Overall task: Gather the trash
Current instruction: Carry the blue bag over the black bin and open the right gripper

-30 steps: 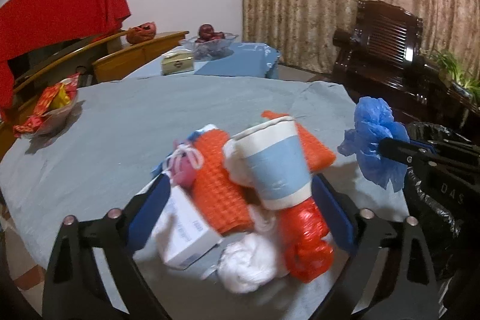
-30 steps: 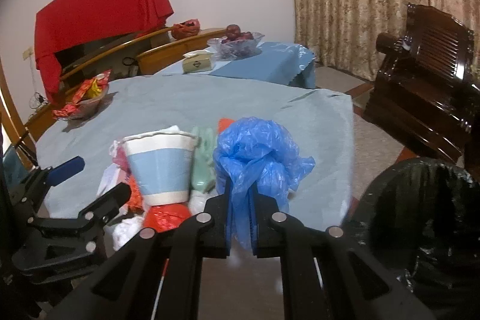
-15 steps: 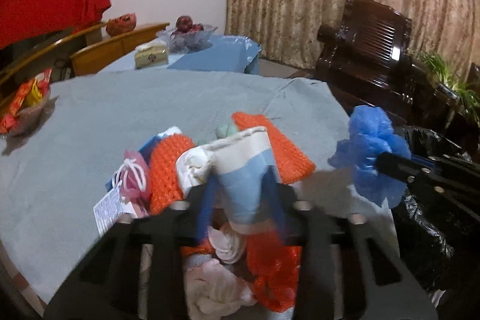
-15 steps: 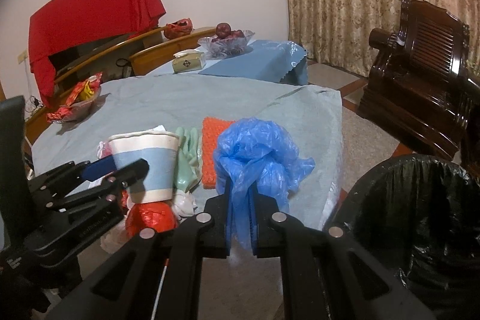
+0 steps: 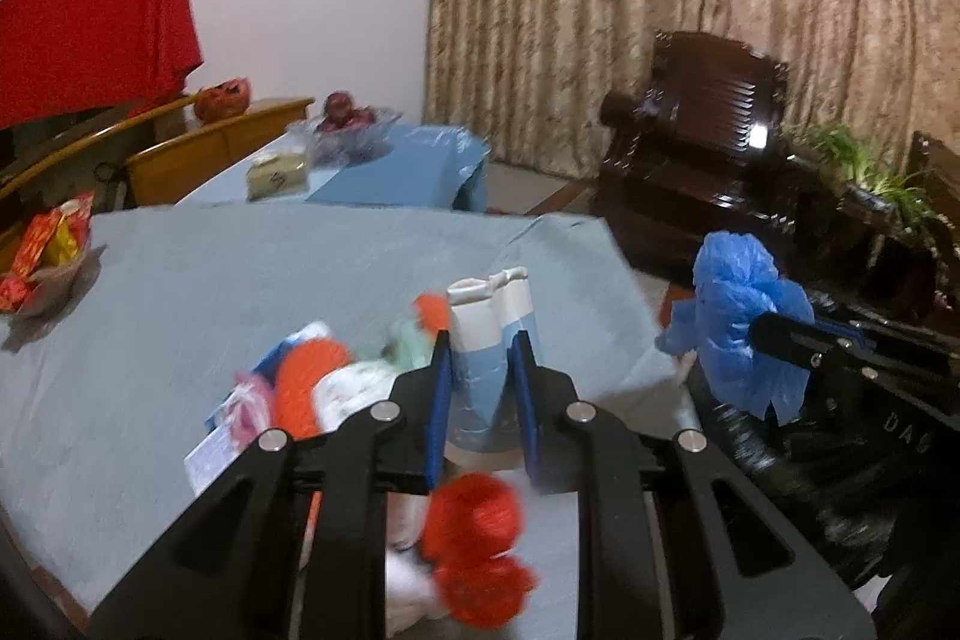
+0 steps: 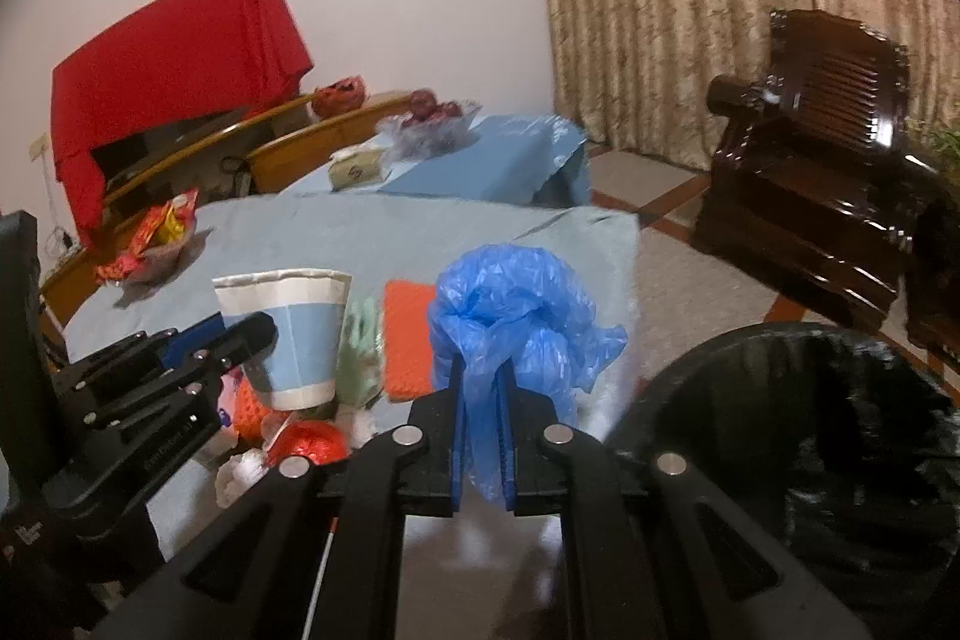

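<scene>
My left gripper (image 5: 480,358) is shut on a blue-and-white paper cup (image 5: 489,340), squeezed flat at its rim and lifted off the trash pile; the same paper cup (image 6: 288,334) shows in the right wrist view. My right gripper (image 6: 480,382) is shut on a crumpled blue plastic bag (image 6: 516,316), held just left of a bin lined with a black bag (image 6: 798,436). The blue plastic bag (image 5: 738,316) appears at the right in the left wrist view. Below the cup lie a red crumpled wrapper (image 5: 474,538), orange mesh (image 5: 306,376), white tissue and a small carton.
The round table (image 5: 240,280) has a grey-blue cloth; a snack basket (image 5: 42,250) sits at its far left. Behind stand a second table with a fruit bowl (image 5: 342,130) and tissue box, a dark wooden armchair (image 5: 702,148) and curtains.
My left gripper went from open around the cup to shut on it, crushing its rim, and lifted it. The right gripper carried the blue bag up and toward the bin.
</scene>
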Motion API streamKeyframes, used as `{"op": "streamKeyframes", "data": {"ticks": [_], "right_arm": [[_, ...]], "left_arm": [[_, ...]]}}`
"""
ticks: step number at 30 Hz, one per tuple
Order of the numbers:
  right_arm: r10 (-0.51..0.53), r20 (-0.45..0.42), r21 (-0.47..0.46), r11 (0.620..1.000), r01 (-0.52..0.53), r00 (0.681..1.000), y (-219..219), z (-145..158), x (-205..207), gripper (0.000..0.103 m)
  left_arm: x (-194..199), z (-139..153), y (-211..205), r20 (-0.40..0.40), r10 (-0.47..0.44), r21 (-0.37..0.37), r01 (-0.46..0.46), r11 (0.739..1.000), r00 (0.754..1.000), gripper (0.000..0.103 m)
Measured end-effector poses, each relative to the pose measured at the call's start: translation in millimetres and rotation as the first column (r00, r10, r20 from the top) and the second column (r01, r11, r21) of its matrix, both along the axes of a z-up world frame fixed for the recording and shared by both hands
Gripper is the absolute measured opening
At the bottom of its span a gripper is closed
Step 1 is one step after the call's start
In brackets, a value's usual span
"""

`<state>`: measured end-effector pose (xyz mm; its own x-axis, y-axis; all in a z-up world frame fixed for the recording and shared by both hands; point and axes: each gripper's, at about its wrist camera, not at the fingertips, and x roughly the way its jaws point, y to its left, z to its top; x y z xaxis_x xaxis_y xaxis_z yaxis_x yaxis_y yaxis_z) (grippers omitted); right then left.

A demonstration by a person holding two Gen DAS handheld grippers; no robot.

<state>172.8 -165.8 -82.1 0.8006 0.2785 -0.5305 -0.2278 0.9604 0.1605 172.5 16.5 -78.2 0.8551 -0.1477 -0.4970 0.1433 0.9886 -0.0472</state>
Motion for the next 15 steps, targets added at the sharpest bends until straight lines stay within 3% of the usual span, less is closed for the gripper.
{"op": "streamKeyframes", "data": {"ticks": [6, 15], "right_arm": [[-0.105, 0.015, -0.008, 0.994, 0.105, 0.994, -47.1, 10.3, -22.2, 0.009], [-0.285, -0.007, -0.036, 0.958, 0.285, 0.958, -127.0, 4.3, -54.4, 0.009]], "left_arm": [[-2.0, 13.1, -50.2, 0.011, -0.116, -0.029, 0.116, 0.993, 0.993, 0.019], [-6.4, 8.8, -142.1, -0.023, -0.301, -0.066, 0.299, 0.952, 0.953, 0.019]]}}
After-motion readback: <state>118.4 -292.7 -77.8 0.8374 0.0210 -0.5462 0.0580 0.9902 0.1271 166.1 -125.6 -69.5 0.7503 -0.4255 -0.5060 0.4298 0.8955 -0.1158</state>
